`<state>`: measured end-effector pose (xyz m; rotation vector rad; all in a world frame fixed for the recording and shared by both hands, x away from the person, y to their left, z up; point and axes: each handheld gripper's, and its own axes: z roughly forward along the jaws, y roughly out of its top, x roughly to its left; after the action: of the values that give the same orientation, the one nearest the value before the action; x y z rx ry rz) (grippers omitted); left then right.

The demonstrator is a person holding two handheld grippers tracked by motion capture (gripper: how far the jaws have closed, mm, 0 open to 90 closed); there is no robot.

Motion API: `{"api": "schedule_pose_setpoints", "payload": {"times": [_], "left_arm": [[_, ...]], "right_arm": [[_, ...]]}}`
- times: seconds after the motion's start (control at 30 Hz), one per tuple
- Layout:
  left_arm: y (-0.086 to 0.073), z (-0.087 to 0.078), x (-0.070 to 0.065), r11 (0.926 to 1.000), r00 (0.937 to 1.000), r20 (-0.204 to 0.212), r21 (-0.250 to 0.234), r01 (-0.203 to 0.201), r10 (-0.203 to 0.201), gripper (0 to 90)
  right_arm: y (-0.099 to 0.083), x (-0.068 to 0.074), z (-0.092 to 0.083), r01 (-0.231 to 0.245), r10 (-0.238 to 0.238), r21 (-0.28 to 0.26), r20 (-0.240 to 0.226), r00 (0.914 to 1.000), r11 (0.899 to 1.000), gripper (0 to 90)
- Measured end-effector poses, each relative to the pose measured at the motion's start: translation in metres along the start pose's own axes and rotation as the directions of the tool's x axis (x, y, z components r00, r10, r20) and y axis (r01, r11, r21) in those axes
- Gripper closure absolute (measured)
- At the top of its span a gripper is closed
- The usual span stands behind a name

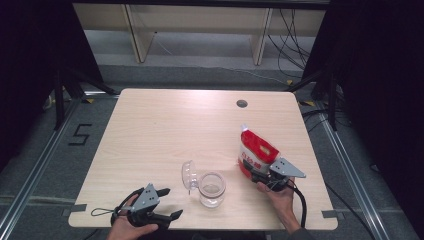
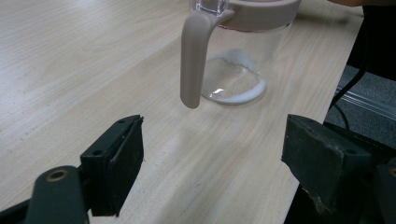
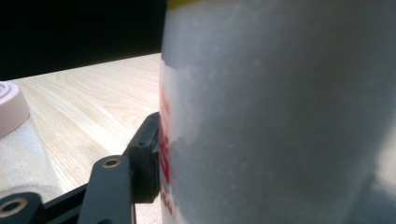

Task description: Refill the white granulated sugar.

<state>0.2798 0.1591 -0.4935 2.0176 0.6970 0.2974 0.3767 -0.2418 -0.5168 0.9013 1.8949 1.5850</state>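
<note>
High view: right gripper (image 1: 256,172) clamps red-white plastic bag (image 1: 256,151) beside clear glass jar (image 1: 212,188); left gripper (image 1: 169,203) wide open, empty. Next: tilt, pour.

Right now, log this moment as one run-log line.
right gripper: shut on red bag | left gripper: open, empty | jar: lid open, upright on table

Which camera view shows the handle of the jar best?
The left gripper view: the handle hangs close and sharp on the jar, whole from pink rim to tip. In the high view the jar is small and I cannot make out the handle. The right gripper view catches just an edge of the jar.
</note>
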Motion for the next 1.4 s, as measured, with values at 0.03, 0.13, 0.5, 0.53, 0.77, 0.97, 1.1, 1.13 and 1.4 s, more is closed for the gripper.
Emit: {"api": "schedule_pose_setpoints", "payload": {"times": [0.03,0.13,0.5,0.53,0.77,0.97,1.1,1.13,1.4], "left_arm": [[0.000,0.000,0.000,1.0000,1.0000,-0.005,0.004,0.000,0.000,20.3],[0.000,0.001,-0.002,0.9998,0.9999,0.003,-0.012,0.013,-0.013,20.4],[0.001,0.001,-0.001,0.9998,0.9999,0.003,-0.012,-0.015,0.015,20.4],[0.001,0.001,-0.001,0.9996,0.9997,0.004,-0.015,-0.023,0.023,20.4],[0.001,0.000,-0.001,0.9998,0.9998,0.007,0.012,-0.018,0.018,20.3],[0.001,0.000,0.000,0.9996,0.9997,0.007,0.016,-0.022,0.022,20.2],[0.001,0.000,-0.001,0.9999,0.9999,0.007,0.009,-0.014,0.014,20.1],[0.001,0.000,-0.001,0.9998,0.9999,0.007,0.010,-0.015,0.015,20.1],[0.001,-0.001,0.000,0.9997,0.9998,-0.002,0.011,-0.021,0.021,20.1]], "right_arm": [[0.000,0.000,0.000,-0.001,0.001,0.002,-0.006,1.0000,1.000,43.5],[0.000,-0.002,0.002,0.025,-0.026,-0.010,-0.018,0.9995,1.000,44.4],[0.007,0.004,-0.003,0.014,-0.015,0.034,0.006,0.9999,0.999,46.3],[0.008,0.005,-0.004,0.008,-0.009,0.051,0.011,0.9999,0.999,46.5],[0.012,0.005,-0.009,0.040,-0.041,0.057,0.022,0.9989,0.998,47.1],[0.018,0.003,-0.017,0.064,-0.067,0.059,0.054,0.9963,0.996,47.4],[0.025,0.006,-0.026,0.047,-0.048,0.031,0.055,0.9973,0.998,47.5],[0.029,0.008,-0.030,0.078,-0.080,0.030,0.056,0.9953,0.996,47.5],[0.046,0.025,-0.049,0.229,-0.229,0.007,0.052,0.9720,0.973,47.7]]}}
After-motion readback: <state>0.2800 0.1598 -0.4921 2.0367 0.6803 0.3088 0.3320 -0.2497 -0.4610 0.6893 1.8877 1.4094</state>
